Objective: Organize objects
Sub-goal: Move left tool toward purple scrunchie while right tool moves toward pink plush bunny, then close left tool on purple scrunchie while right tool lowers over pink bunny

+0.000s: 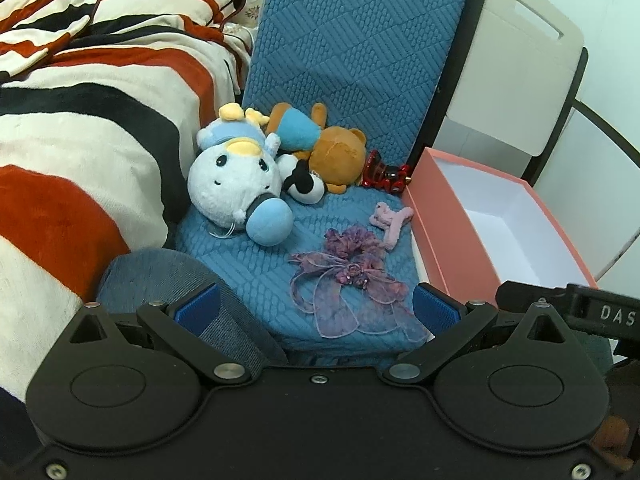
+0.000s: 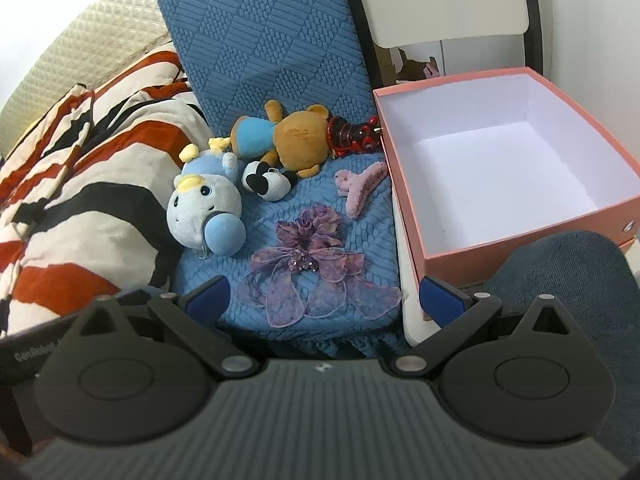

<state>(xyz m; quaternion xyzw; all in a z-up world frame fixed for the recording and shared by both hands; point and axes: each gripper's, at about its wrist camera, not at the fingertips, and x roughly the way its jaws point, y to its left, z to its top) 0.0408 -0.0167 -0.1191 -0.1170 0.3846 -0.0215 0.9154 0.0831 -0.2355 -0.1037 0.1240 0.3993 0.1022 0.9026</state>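
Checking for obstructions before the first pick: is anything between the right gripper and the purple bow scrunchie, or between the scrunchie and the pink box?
Nothing visible. The right gripper is open just before the purple bow scrunchie, and the pink box sits open-topped beside it.

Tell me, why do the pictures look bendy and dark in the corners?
Left wrist view: fisheye lens curves the pink box and blanket, corners go black. Right wrist view: same bulge bends the chair back; toys stay sharp, evenly lit, no glare.

White letters "DAS" show on the right gripper (image 1: 600,312); "GenRobot" partly on the left gripper (image 2: 28,356)
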